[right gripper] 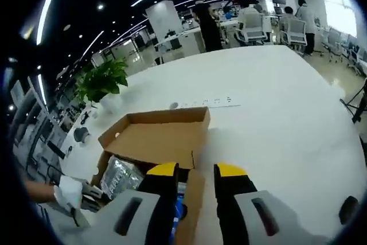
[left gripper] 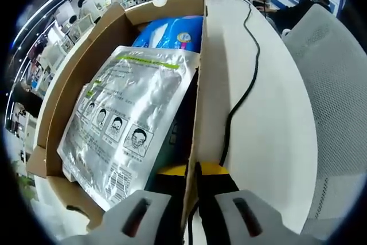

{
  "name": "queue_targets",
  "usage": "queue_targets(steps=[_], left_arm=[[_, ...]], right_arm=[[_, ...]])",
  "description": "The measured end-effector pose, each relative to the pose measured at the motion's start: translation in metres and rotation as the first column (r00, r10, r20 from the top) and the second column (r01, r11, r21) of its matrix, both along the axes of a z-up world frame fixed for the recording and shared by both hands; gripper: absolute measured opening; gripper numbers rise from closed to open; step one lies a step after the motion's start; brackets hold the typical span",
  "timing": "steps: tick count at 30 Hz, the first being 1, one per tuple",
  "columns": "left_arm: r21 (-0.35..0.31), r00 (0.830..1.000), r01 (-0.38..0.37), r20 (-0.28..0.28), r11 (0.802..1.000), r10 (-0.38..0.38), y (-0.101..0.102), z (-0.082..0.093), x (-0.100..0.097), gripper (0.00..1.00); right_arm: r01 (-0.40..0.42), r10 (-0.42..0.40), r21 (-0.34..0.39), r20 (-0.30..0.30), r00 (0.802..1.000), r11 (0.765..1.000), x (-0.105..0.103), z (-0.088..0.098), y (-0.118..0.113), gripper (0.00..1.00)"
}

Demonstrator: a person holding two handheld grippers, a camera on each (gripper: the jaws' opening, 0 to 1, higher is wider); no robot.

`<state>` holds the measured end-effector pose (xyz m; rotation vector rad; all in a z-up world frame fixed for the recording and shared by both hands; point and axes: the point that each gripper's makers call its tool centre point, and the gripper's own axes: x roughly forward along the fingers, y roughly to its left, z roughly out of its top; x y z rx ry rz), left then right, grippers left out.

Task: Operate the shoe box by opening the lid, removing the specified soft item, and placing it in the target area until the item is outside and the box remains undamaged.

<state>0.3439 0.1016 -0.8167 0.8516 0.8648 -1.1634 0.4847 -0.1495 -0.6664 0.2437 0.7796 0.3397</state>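
The open shoe box (left gripper: 69, 78) lies on the white bench (left gripper: 269, 119), its long axis running away from the left tool (left gripper: 192, 171), which is clamped on the box's near side wall. A silver pouch (left gripper: 123, 124) half hides a blue pack (left gripper: 172, 31). The right tool (right gripper: 198, 171) straddles the box's wall (right gripper: 192, 196), seemingly ungripped.

The left gripper (left gripper: 191, 171) points forward with its two yellow-tipped fingers (left gripper: 167, 171) drawn close together, pinching a thin edge of the box wall (left gripper: 195, 107) between them. The right gripper (right gripper: 198, 171) reaches forward too, its yellow-tipped fingers (right gripper: 231, 171) set a little apart, straddling a cardboard wall (right gripper: 194, 190) of the same box without clearly squeezing it. In the right gripper view, the person's white-gloved hand (right gripper: 70, 192) shows at the lower left, wrapped around the other gripper's grey body.
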Motion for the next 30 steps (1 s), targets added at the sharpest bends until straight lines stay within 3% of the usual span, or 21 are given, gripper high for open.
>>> queue_targets(steps=[1, 7, 13, 19, 23, 27, 30], left_arm=[[0.0, 1.0, 0.001, 0.0, 1.0, -0.001, 0.0, 0.0, 0.0, 0.04], [0.0, 1.0, -0.001, 0.0, 1.0, 0.001, 0.0, 0.001, 0.0, 0.04], [-0.002, 1.0, 0.005, -0.003, 1.0, -0.005, 0.0, 0.001, -0.001, 0.04], [-0.003, 1.0, 0.006, -0.001, 1.0, -0.006, 0.0, 0.001, -0.001, 0.04], [-0.005, 1.0, 0.007, 0.001, 1.0, -0.007, 0.001, 0.001, -0.002, 0.04], [-0.004, 1.0, 0.005, 0.005, 1.0, -0.005, 0.001, 0.001, -0.002, 0.04], [-0.004, 1.0, 0.007, 0.008, 1.0, -0.007, 0.001, 0.001, -0.002, 0.04]], right_arm=[[0.011, -0.011, 0.03, 0.002, 1.0, 0.999, -0.002, 0.004, -0.002, 0.22], [-0.042, 0.041, 0.037, 0.03, 0.999, 0.998, -0.016, 0.016, -0.008, 0.25], [-0.111, 0.107, 0.163, 0.032, 0.994, 0.98, -0.031, 0.026, 0.014, 0.28], [-0.128, 0.131, 0.206, -0.002, 0.991, 0.97, -0.044, 0.023, 0.024, 0.35], [-0.152, 0.153, 0.212, 0.012, 0.988, 0.965, -0.048, 0.025, 0.029, 0.4], [-0.164, 0.165, 0.253, 0.018, 0.986, 0.953, -0.05, 0.026, 0.04, 0.52], [-0.177, 0.186, 0.278, -0.006, 0.983, 0.944, -0.056, 0.023, 0.051, 0.52]])
